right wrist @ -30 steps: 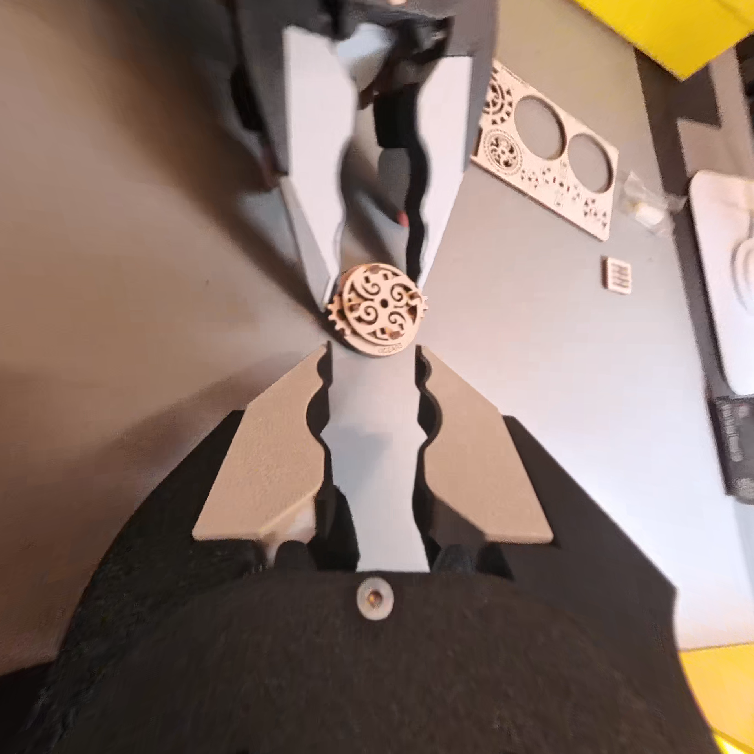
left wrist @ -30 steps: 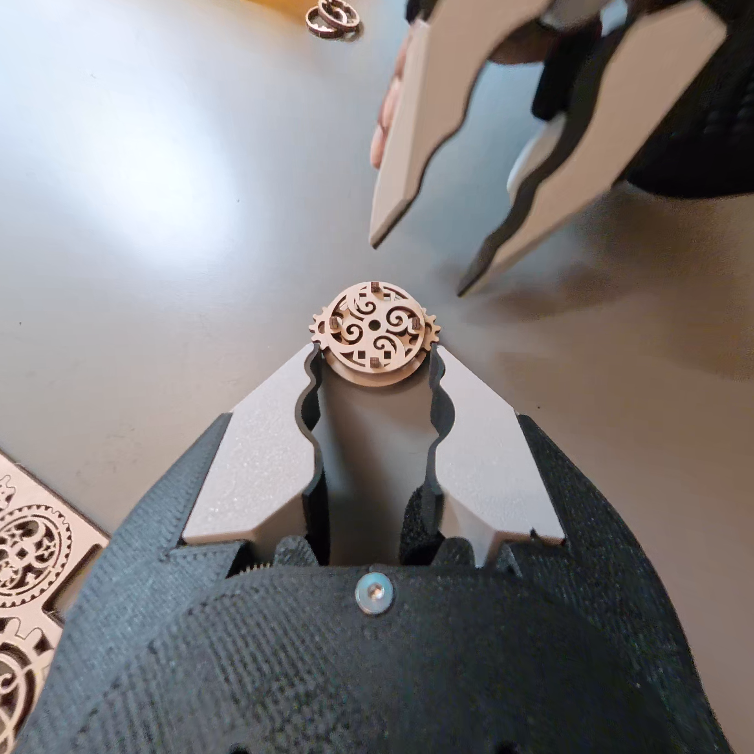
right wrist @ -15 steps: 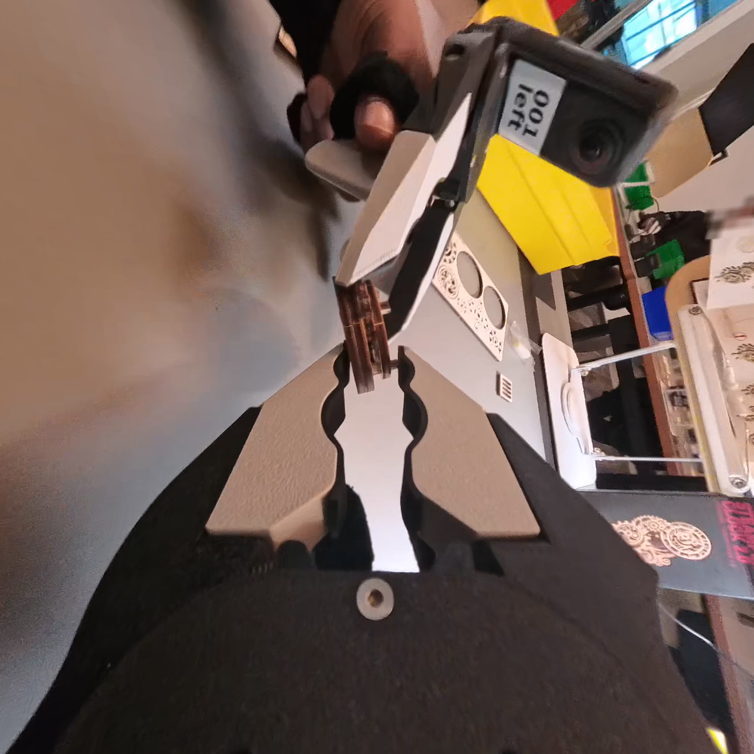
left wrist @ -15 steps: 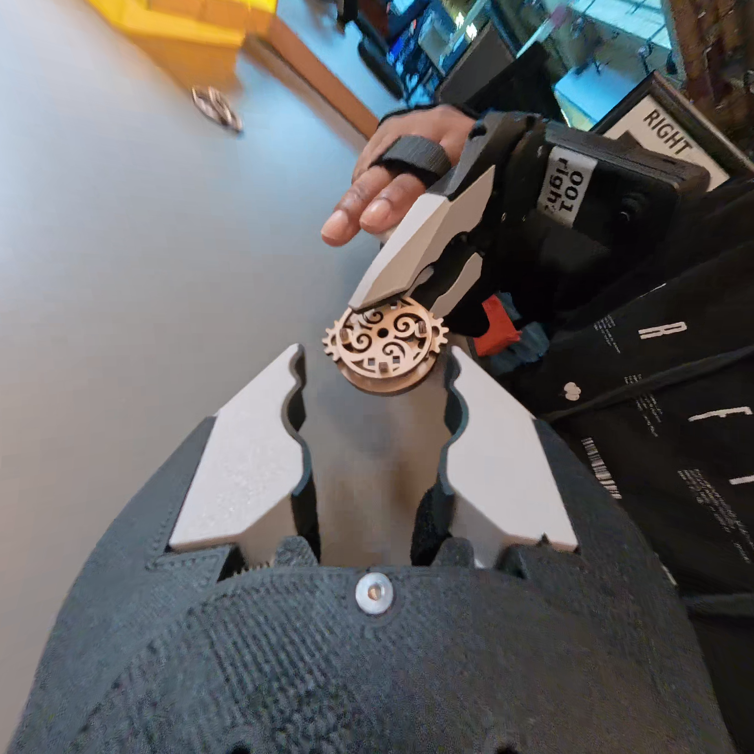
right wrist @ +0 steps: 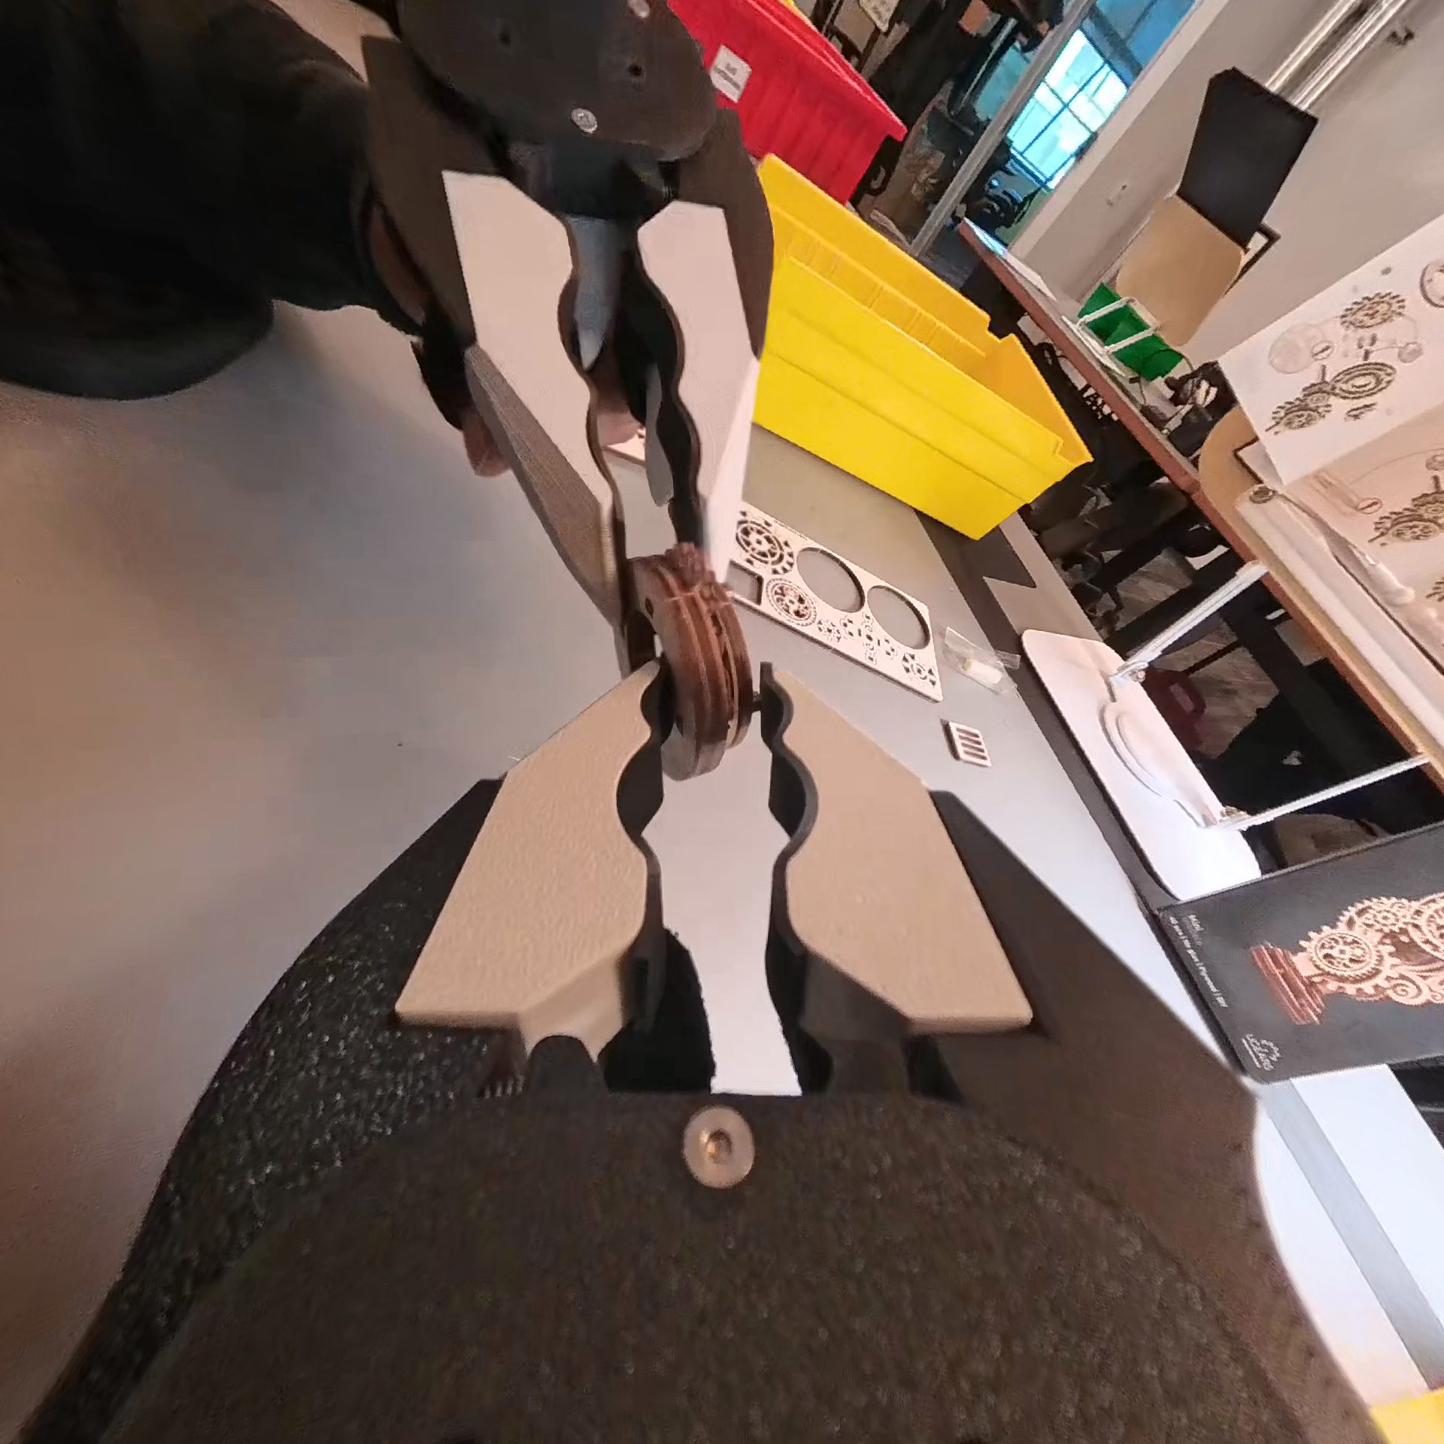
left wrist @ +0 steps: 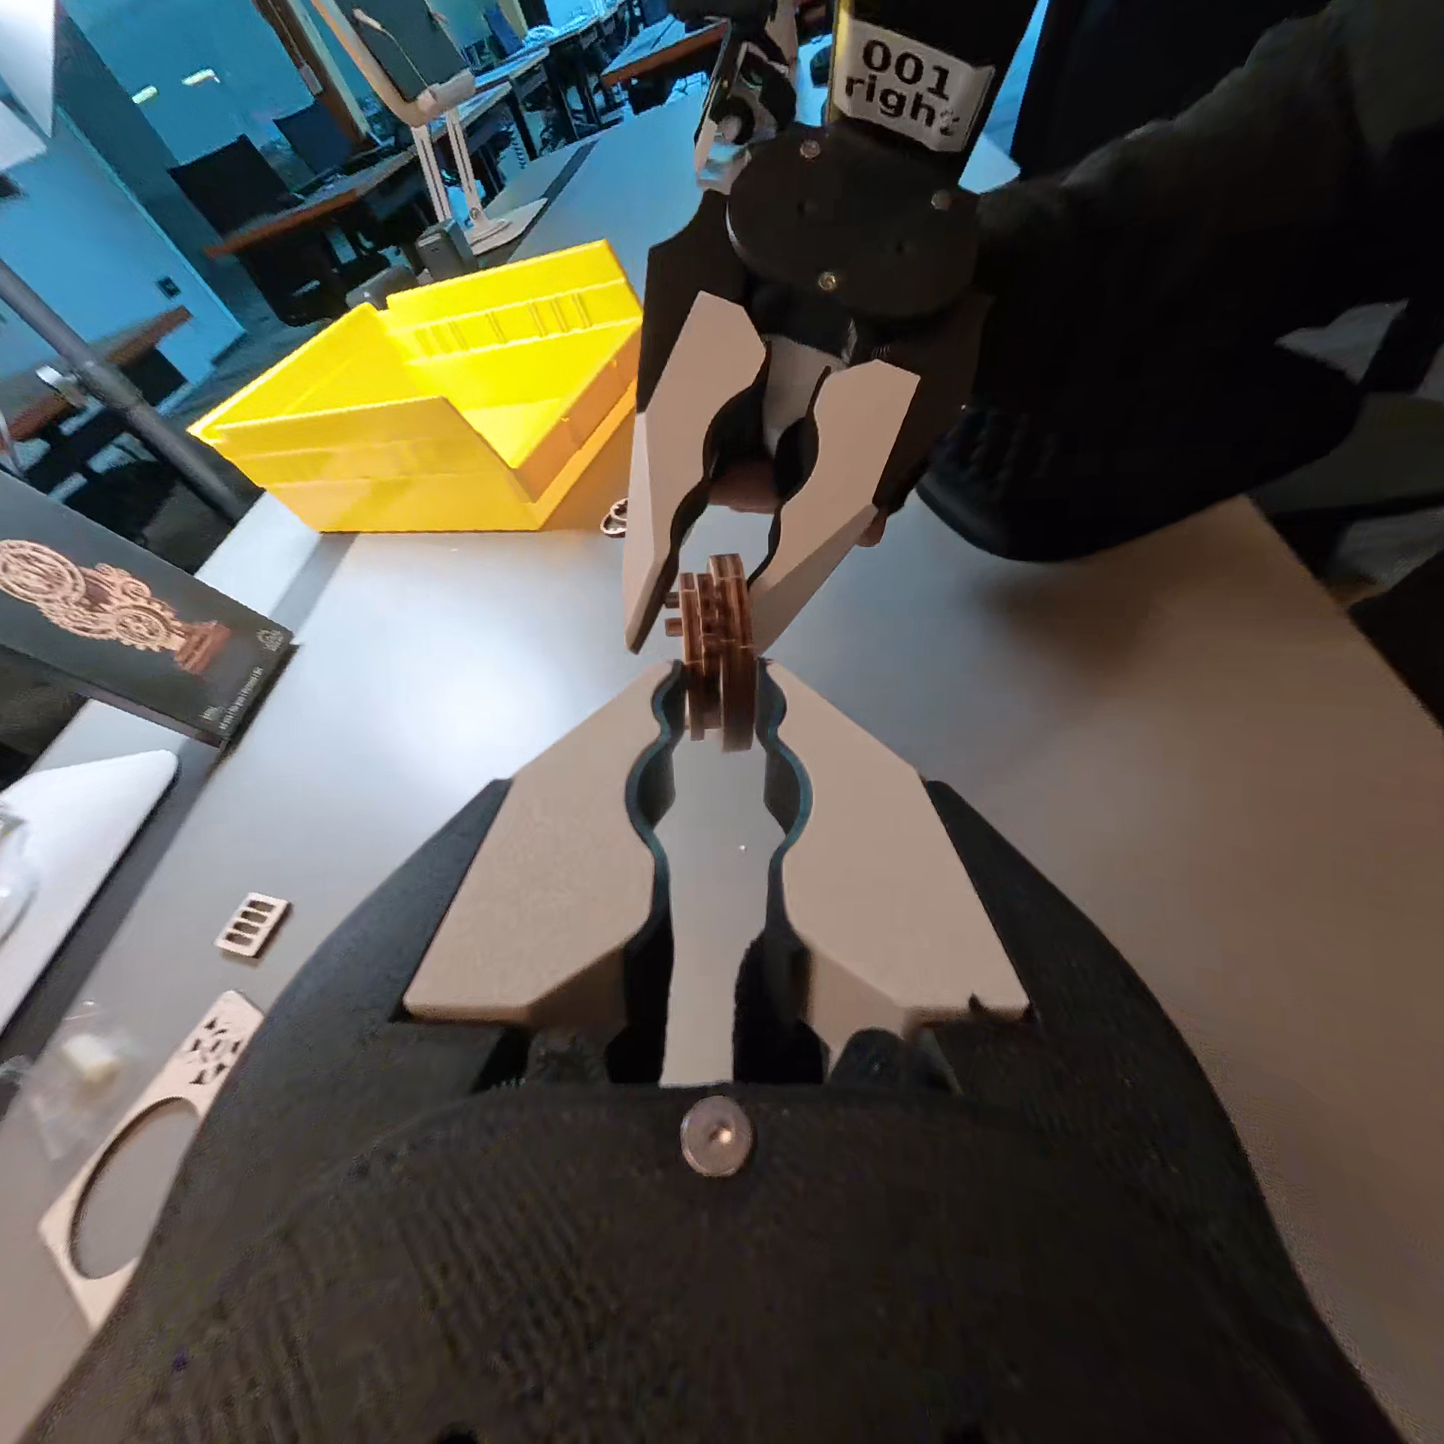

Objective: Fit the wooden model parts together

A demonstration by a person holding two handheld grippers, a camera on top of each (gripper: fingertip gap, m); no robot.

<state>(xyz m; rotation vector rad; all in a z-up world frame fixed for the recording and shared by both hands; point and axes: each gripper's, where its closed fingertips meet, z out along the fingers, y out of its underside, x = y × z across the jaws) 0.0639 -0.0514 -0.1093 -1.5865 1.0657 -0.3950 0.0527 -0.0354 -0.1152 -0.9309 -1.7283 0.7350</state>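
Two tools meet tip to tip above the grey desk (left wrist: 1094,781), and between them sits one stacked wooden gear assembly (left wrist: 717,660), several thin laser-cut discs with dark burnt edges, held on edge off the surface. The left tool (left wrist: 715,672) has its pale, wavy-edged fingers pinching the stack's lower rim. In its own view, the right tool (right wrist: 707,684) has the stack against its left fingertip, with a sliver of room before the other, so whether it truly pinches I cannot tell.

One flat pale wooden parts sheet (right wrist: 840,605) with two round cut-outs and several fretted gears still in it lies at 1 o'clock of the stack in the right wrist view. One small slotted wooden piece (right wrist: 967,741) lies at 3 o'clock. One yellow plastic bin (left wrist: 437,406) stands at 11 o'clock in the left wrist view, at the desk's far edge. One black box printed with a gear model (left wrist: 125,617) leans at 9 o'clock.

Bare desk lies open at 3 to 5 o'clock of the left tool; the sheet and slotted piece crowd its 8 o'clock side.
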